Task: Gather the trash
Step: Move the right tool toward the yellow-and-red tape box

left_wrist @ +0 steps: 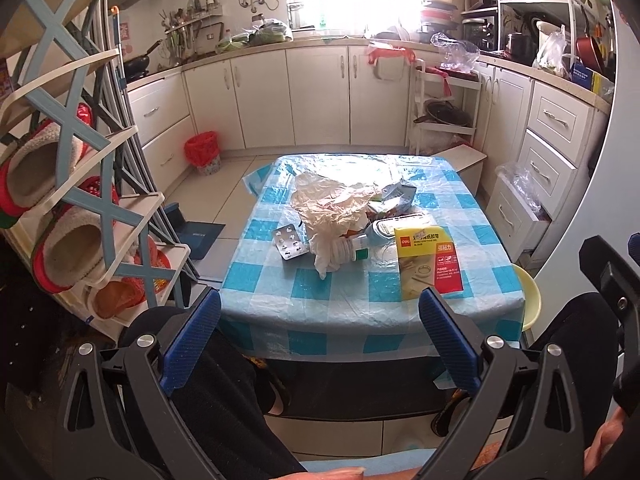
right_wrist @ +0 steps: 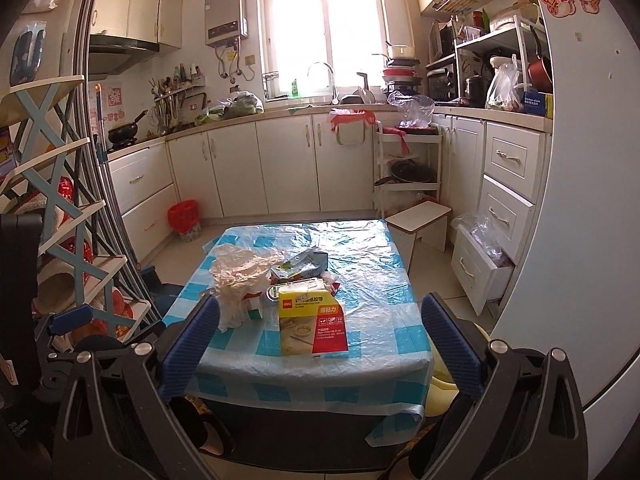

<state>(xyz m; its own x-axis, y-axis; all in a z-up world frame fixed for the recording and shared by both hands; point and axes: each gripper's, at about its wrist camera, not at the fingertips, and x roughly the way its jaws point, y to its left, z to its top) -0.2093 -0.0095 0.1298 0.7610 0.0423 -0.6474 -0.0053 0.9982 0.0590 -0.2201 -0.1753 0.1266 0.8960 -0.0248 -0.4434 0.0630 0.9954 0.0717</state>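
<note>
Since both grippers hang back from the table (left_wrist: pixel 472 216) with nothing in them, I'd say this is the very start, the bit where you pick a first target; the left gripper (left_wrist: pixel 320 320) has its blue fingers spread wide apart, and the right gripper (right_wrist: pixel 320 328) is spread just the same, neither touching anything. All the trash sits in a heap near the middle of the checked blue cloth: a crumpled plastic bag (left_wrist: pixel 332 196) at the back, a white tissue wad (left_wrist: pixel 330 248) in front of it, a silver pill sheet (left_wrist: pixel 290 242) lying flat just left of the wad, a small white bottle (left_wrist: pixel 352 249) on its side, and a yellow and red packet (left_wrist: pixel 430 262) lying flat at the near right; some carton stuff sits behind that, too jumbled to sort out. A red bin (left_wrist: pixel 203 152) stands on the floor off to the left by the cabinets, well apart from the table, so my guess is that's where things end up. Next move probably wants one gripper going forward and down onto something loose at the edge of the heap; the packet looks closest for the right one, though flat things like that and the pill sheet could be fiddly to pinch off the slippery cloth; the tissue looks like an easier first grab.
</note>
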